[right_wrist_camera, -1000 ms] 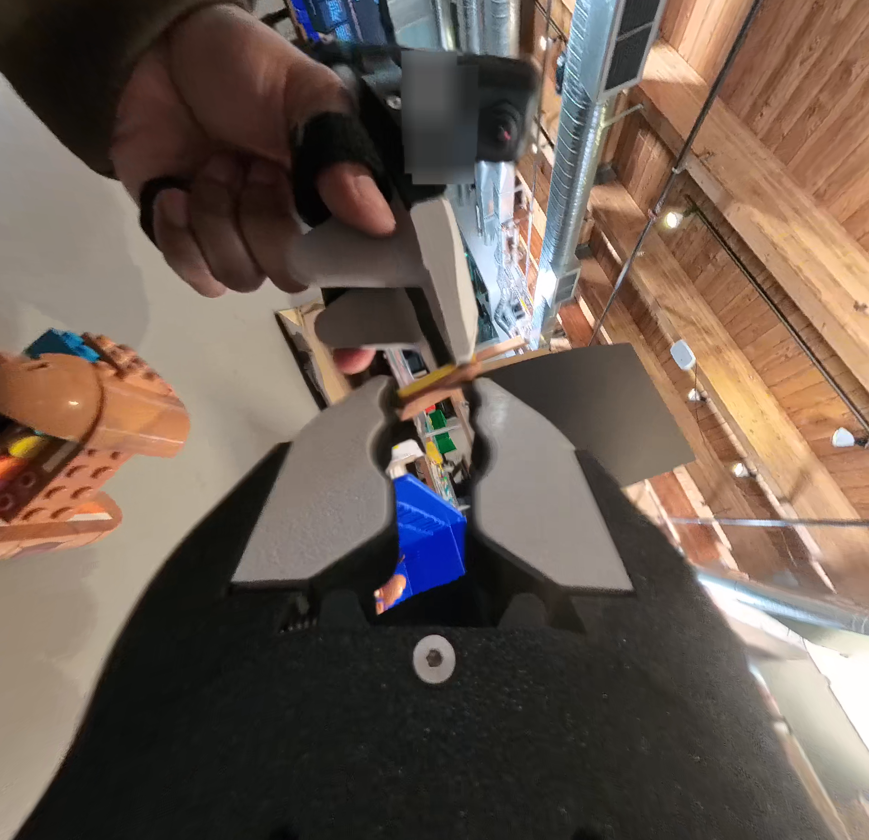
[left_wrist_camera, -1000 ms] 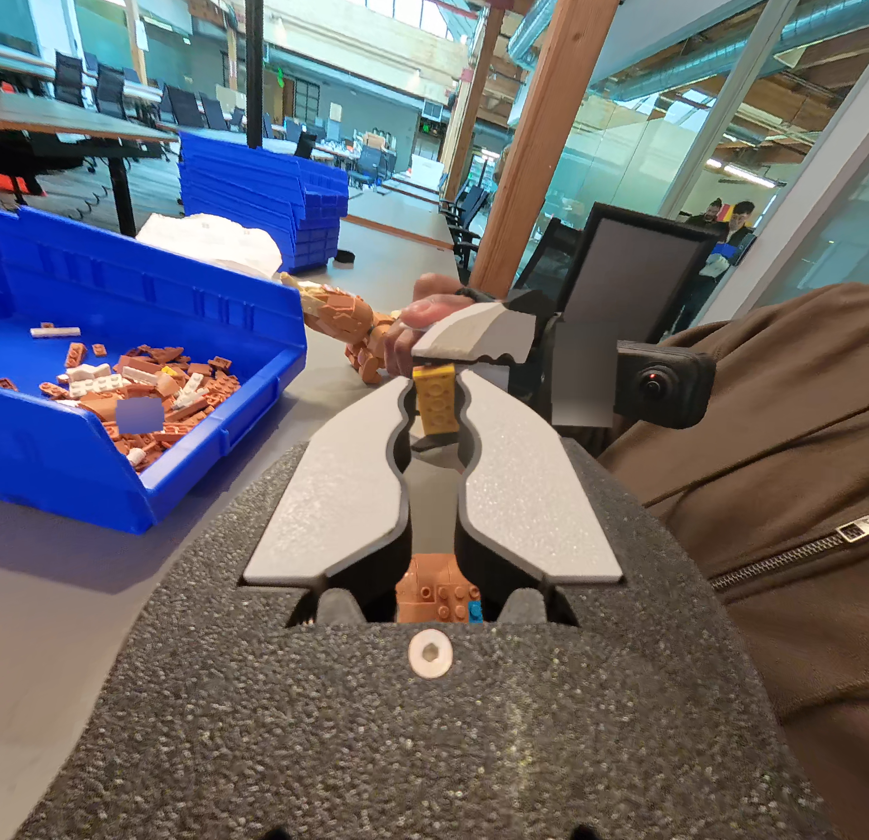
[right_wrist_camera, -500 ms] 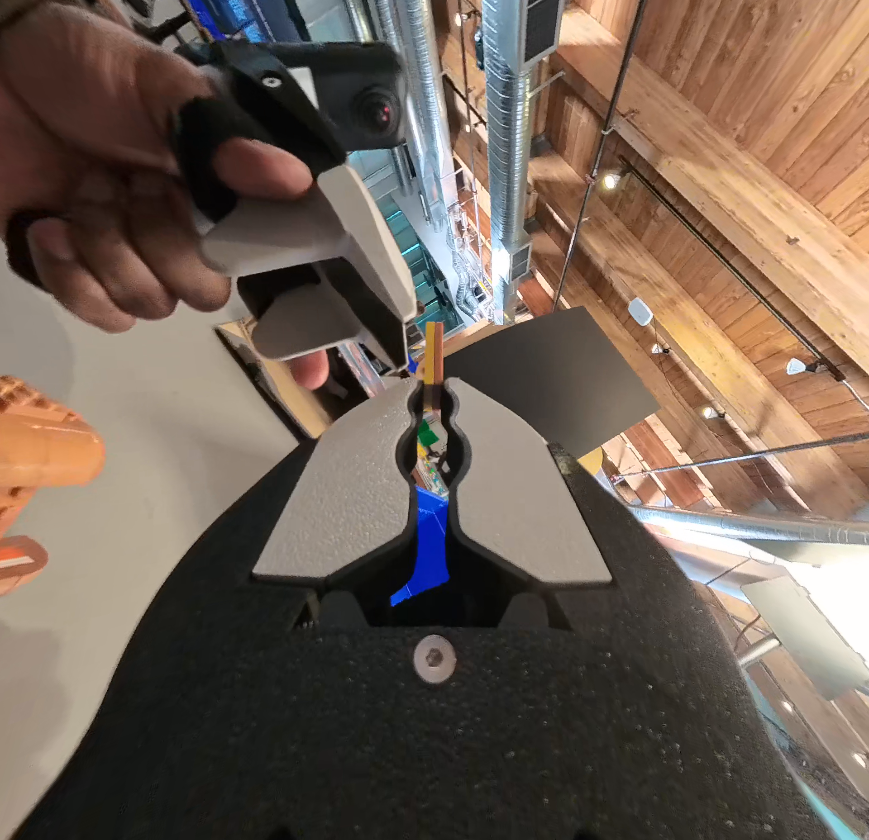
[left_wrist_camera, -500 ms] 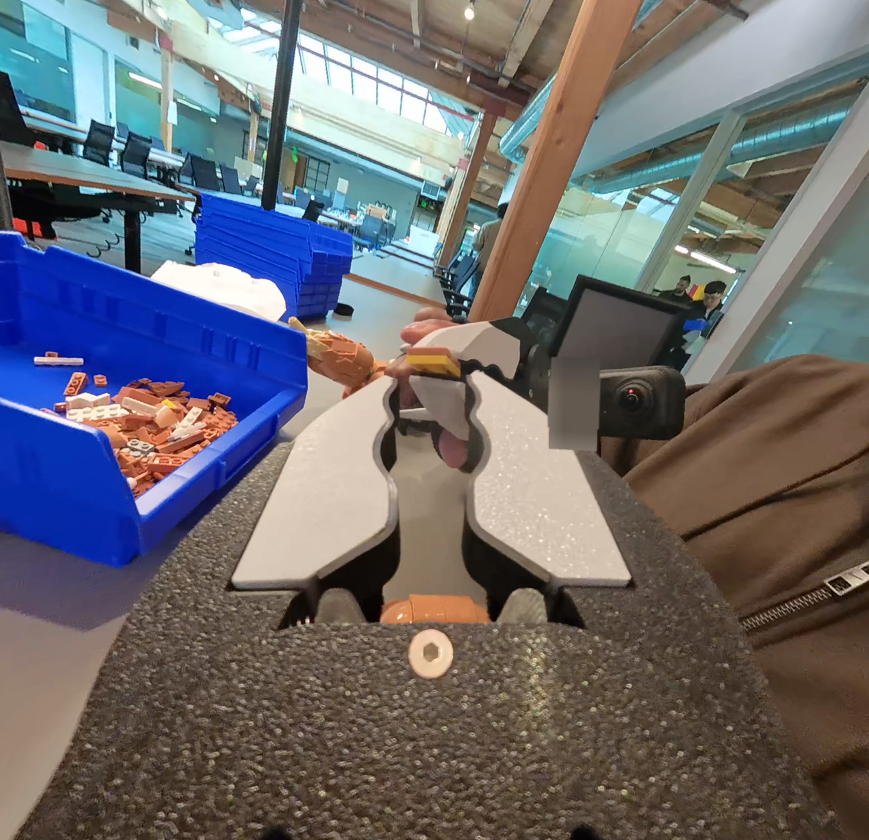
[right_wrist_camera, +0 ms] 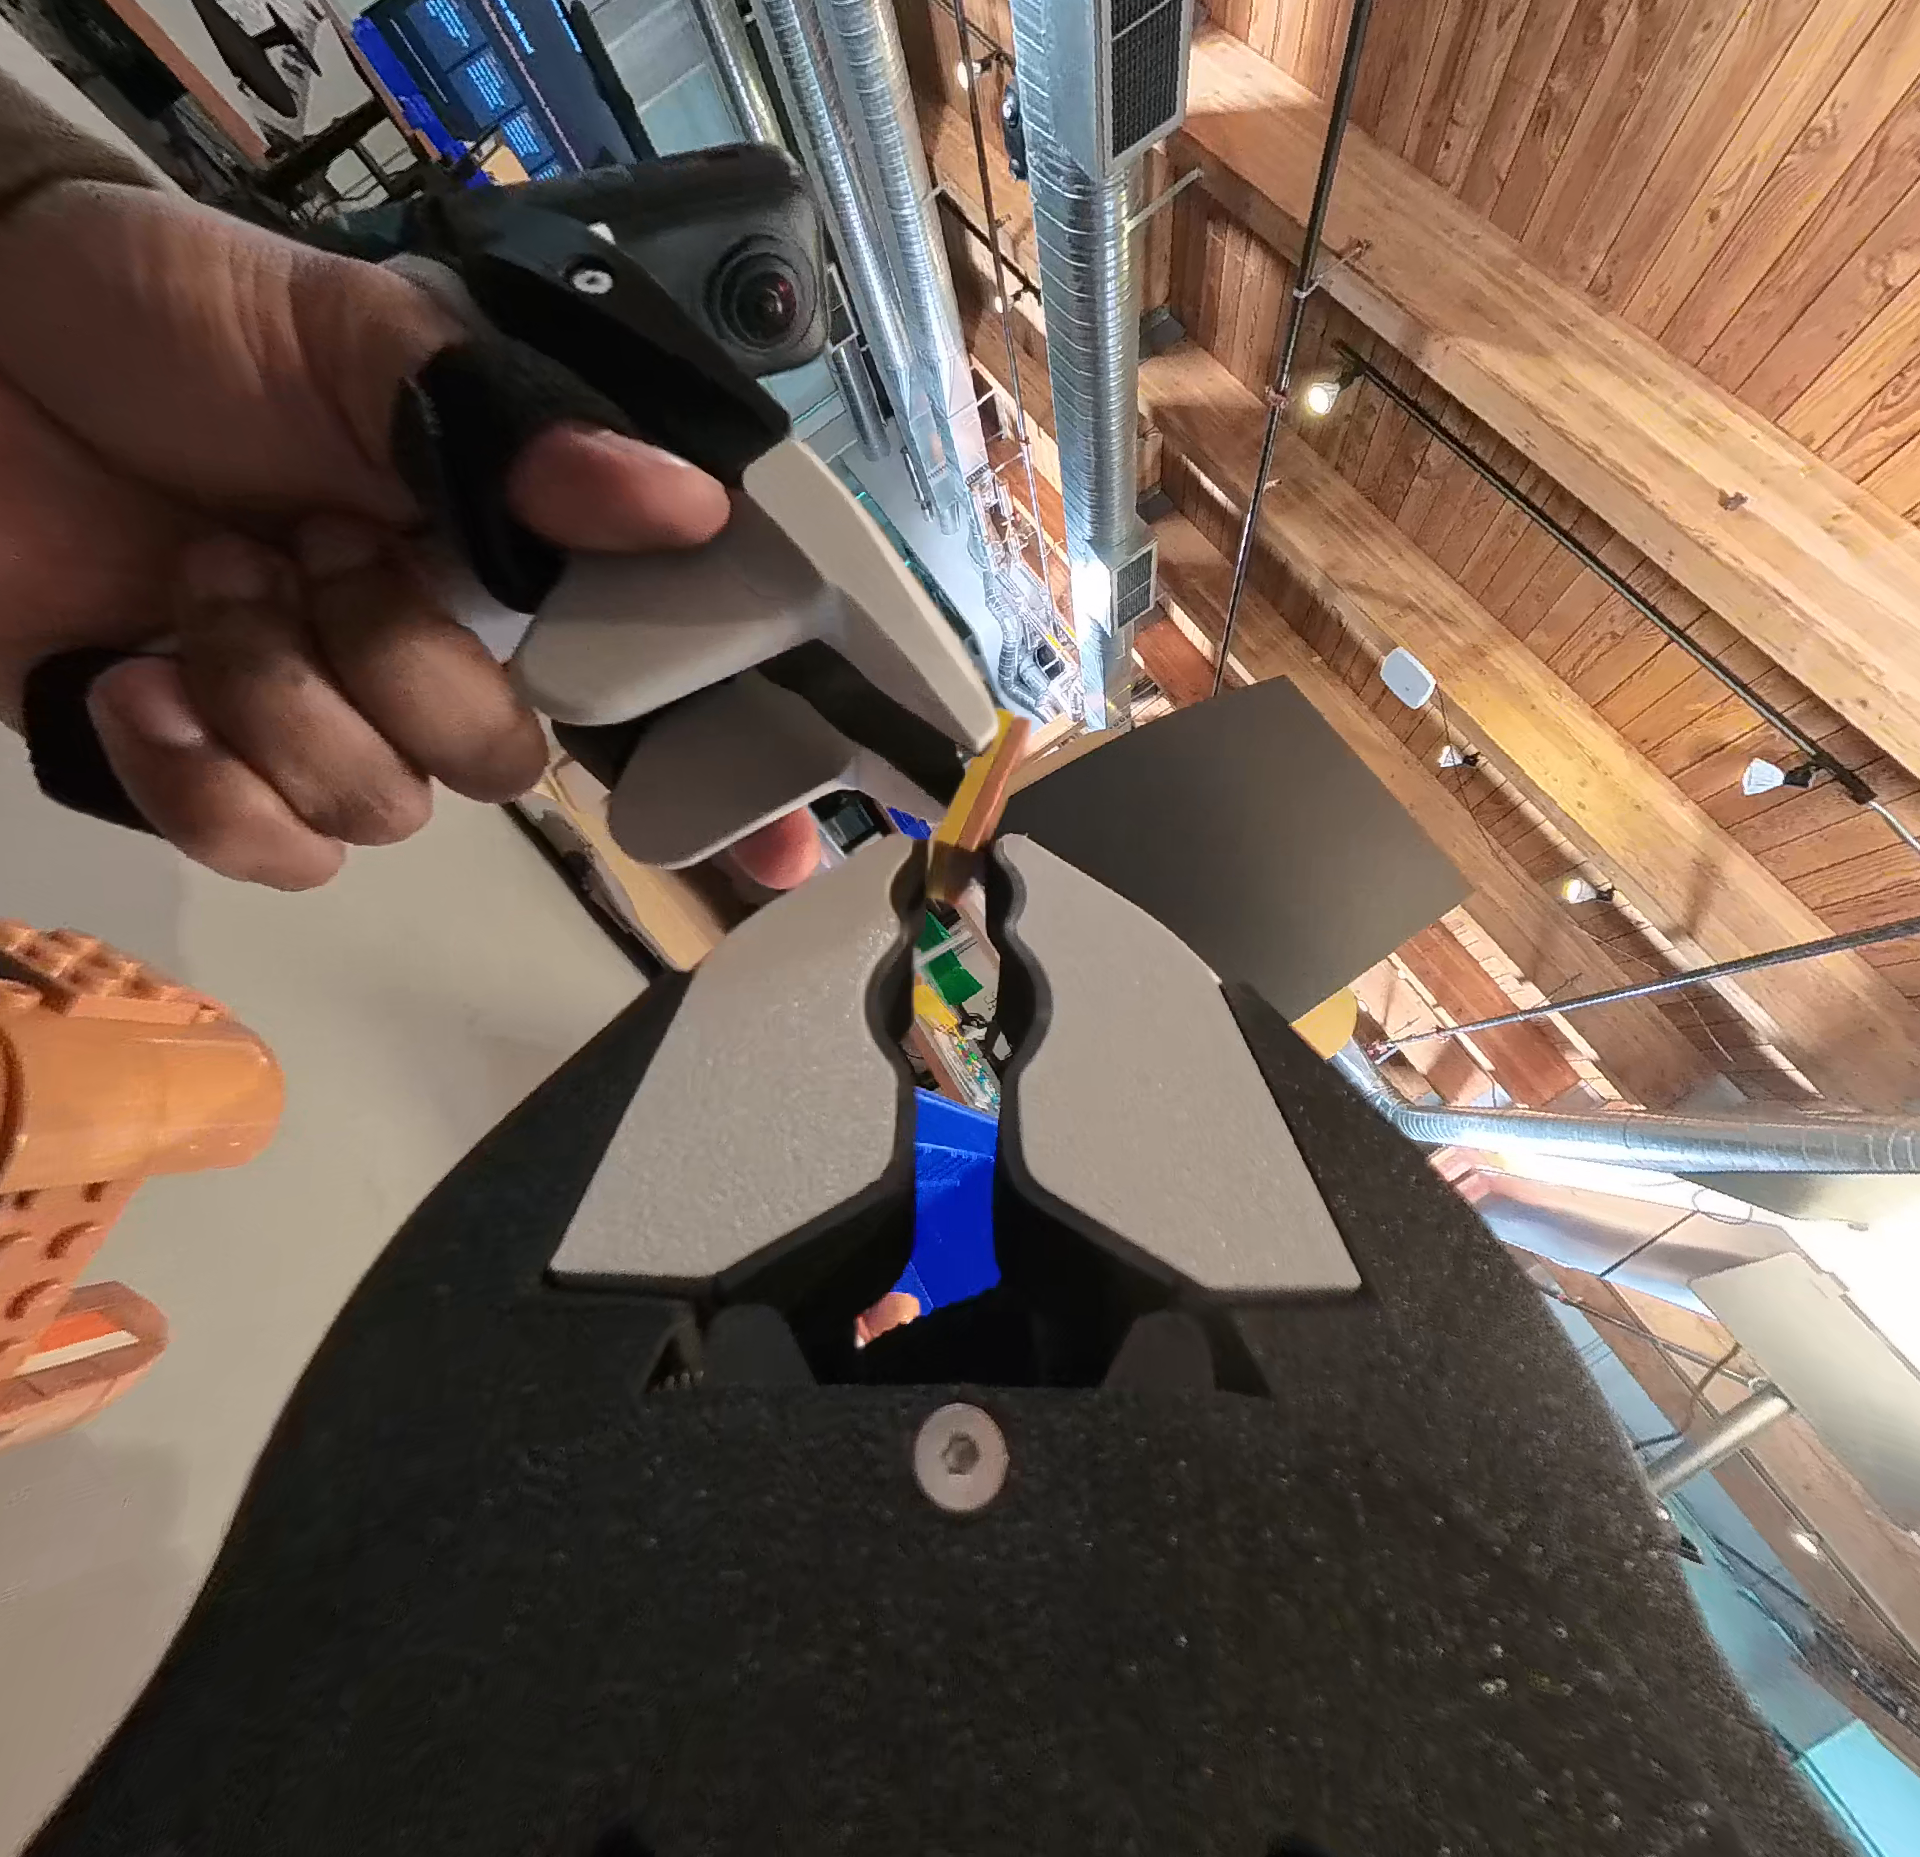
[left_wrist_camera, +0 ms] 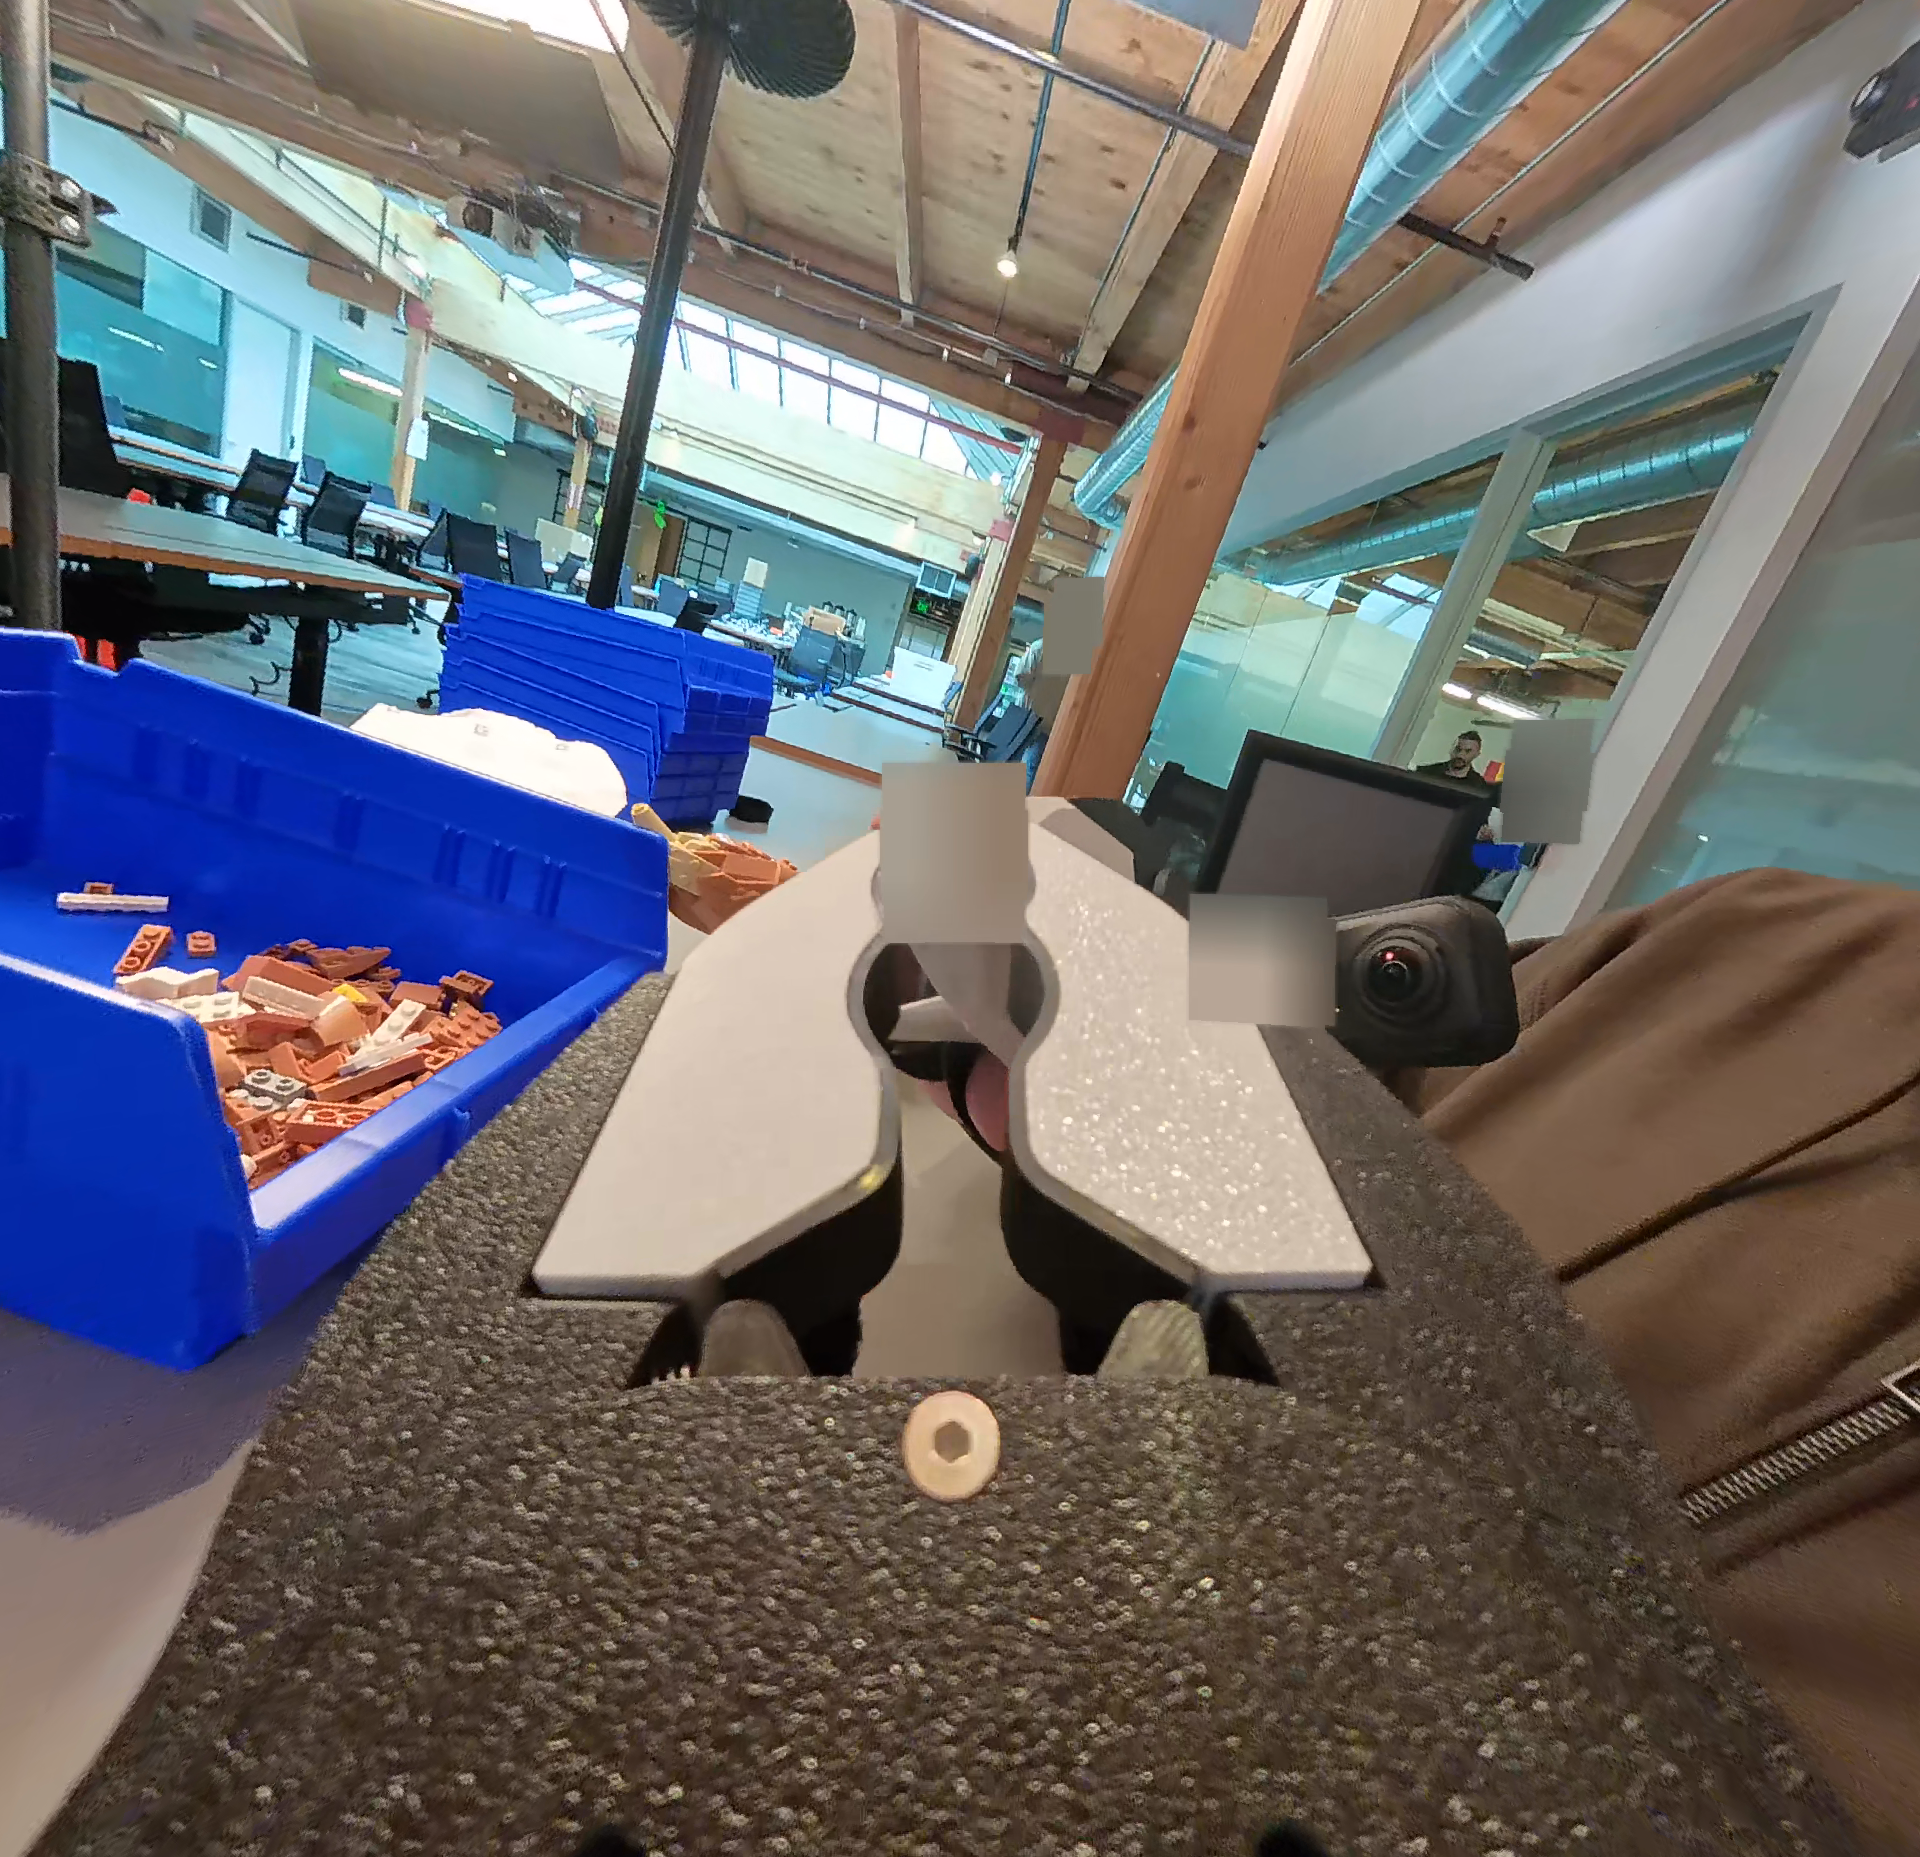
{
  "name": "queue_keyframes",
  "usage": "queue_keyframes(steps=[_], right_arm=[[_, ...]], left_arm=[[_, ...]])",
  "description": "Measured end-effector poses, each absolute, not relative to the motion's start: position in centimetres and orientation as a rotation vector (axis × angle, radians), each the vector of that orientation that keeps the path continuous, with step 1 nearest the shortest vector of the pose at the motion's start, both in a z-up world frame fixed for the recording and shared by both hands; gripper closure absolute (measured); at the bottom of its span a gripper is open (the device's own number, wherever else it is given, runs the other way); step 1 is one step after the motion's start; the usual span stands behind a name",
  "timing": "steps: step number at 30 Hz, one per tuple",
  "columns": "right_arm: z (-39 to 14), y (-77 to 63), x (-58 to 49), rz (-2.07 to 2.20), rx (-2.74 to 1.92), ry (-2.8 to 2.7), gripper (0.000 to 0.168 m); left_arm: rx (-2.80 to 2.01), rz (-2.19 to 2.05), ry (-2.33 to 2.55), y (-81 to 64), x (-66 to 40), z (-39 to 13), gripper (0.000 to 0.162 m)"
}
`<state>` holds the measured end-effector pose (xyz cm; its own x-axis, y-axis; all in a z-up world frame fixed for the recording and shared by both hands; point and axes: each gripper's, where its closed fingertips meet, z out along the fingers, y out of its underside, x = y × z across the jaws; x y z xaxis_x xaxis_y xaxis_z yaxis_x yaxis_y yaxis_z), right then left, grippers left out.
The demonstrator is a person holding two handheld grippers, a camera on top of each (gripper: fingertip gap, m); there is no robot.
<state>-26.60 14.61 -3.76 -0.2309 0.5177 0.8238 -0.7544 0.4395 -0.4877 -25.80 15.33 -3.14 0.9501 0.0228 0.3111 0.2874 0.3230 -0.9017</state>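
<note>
My right gripper (right_wrist_camera: 951, 872) is shut on the near end of a thin yellow and brown brick piece (right_wrist_camera: 977, 799), which it holds up in the air. My left gripper (right_wrist_camera: 961, 768), held by a hand (right_wrist_camera: 239, 519), comes in from the upper left. Its tips touch the far end of the piece. In the left wrist view the left gripper (left_wrist_camera: 954, 872) has its jaws a little apart, with a blur patch over the tips. The right gripper's grey fingers (left_wrist_camera: 971, 986) show through the gap. A brown brick figure (left_wrist_camera: 727, 872) lies on the table and shows in the right wrist view (right_wrist_camera: 94, 1111).
A blue bin (left_wrist_camera: 343, 851) with several loose brown and white bricks (left_wrist_camera: 332, 1038) stands at the left on the grey table (left_wrist_camera: 62, 1599). A stack of blue bins (left_wrist_camera: 613, 695) stands behind it. A brown sleeve (left_wrist_camera: 1714, 1132), a black monitor (left_wrist_camera: 1340, 841) and a wooden post (left_wrist_camera: 1195, 457) are on the right. Less than 4 cm separates the two grippers' tips.
The left gripper was shut on the yellow piece, then widened. The right gripper closed on the piece and now holds it tilted toward the left tips. Both grippers rose.
</note>
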Motion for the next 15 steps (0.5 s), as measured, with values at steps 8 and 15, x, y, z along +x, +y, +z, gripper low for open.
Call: queue_keyframes(steps=[8, 15], right_arm=[[-4.0, 14.41, -26.58, 1.185, 0.241, -1.347, 0.158], [-3.83, 14.55, -26.67, 1.125, 0.241, -1.303, 0.159]], left_arm=[[-1.221, -0.16, -0.289, 15.36, -25.88, -3.03, 0.146], [-1.226, -0.148, -0.288, 15.4, -25.82, -2.97, 0.146]])
